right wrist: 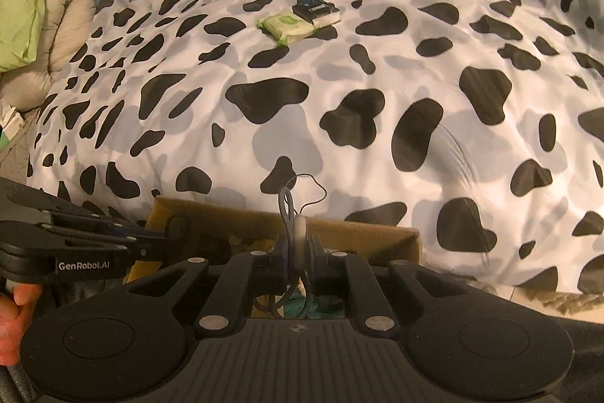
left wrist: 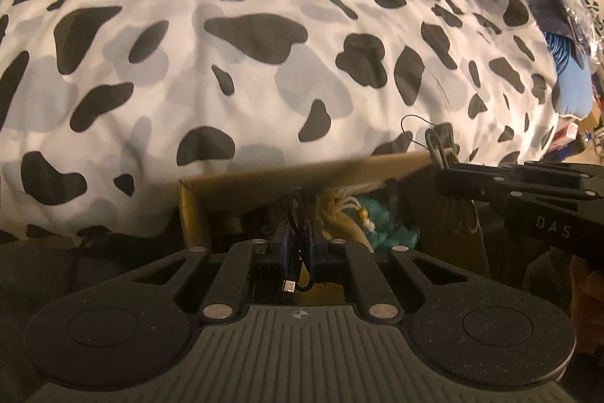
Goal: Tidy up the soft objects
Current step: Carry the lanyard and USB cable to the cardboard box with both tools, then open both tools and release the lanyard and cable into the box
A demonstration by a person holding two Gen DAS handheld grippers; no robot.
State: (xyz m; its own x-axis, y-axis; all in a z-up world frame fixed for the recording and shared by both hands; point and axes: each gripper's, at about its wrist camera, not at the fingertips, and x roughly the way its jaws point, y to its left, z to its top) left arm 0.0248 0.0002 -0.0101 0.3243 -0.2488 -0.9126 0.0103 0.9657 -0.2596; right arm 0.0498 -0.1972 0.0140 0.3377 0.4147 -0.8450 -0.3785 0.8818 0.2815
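Left hand-held gripper [left wrist: 296, 244] pinches a black USB cable [left wrist: 293, 252]; right hand-held gripper [right wrist: 298, 248] pinches a grey braided cord [right wrist: 287, 210], both over the cardboard box [right wrist: 211, 214] beside the bed [right wrist: 339, 101]. Risk: dangling loops snag the box rim and spill out.

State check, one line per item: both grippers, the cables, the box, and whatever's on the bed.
left gripper: shut on a black cable, above the box
right gripper: shut on a grey braided cable, above the box
cardboard box: open, with soft items inside
green wipes pack: lying flat on the cow-print duvet
black box: lying beside the wipes pack
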